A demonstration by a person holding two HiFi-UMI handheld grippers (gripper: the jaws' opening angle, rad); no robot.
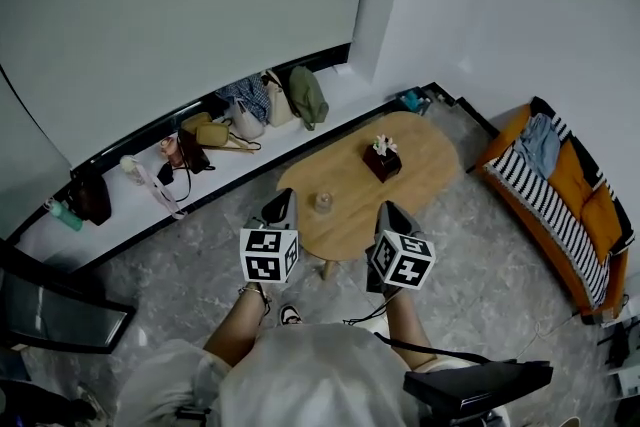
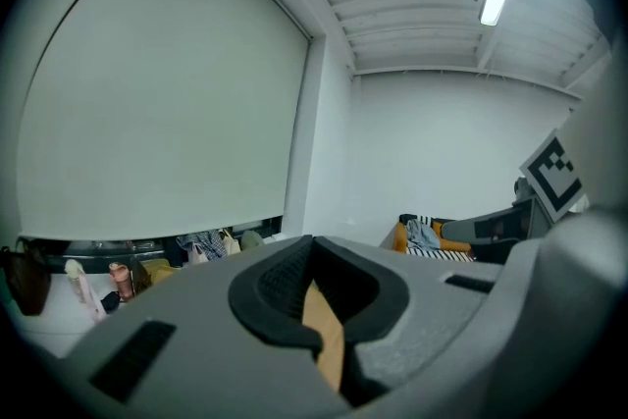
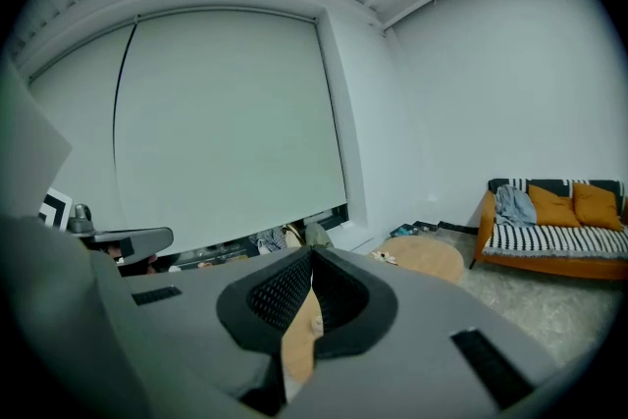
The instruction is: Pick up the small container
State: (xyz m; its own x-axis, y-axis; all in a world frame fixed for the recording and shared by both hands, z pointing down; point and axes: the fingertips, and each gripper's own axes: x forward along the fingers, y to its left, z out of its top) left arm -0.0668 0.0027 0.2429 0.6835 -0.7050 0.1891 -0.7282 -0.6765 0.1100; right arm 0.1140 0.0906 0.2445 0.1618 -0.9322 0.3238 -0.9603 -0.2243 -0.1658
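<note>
The small container (image 1: 323, 203), a clear little jar, stands on the near left part of the oval wooden table (image 1: 430, 150). My left gripper (image 1: 282, 197) hovers just left of it over the table's near edge, apart from it. My right gripper (image 1: 390, 209) hangs to the jar's right, also over the near edge. Both are shut with nothing between their fingers. In the left gripper view the left gripper (image 2: 312, 262) shows only a sliver of tabletop past its jaws. In the right gripper view the right gripper (image 3: 310, 276) points over the table (image 3: 424, 256).
A dark box with flowers (image 1: 382, 160) stands mid-table. Several bags (image 1: 250, 115) line the white ledge under the window. An orange sofa (image 1: 572, 200) with a striped blanket stands at the right. My legs and feet are right below the table's near edge.
</note>
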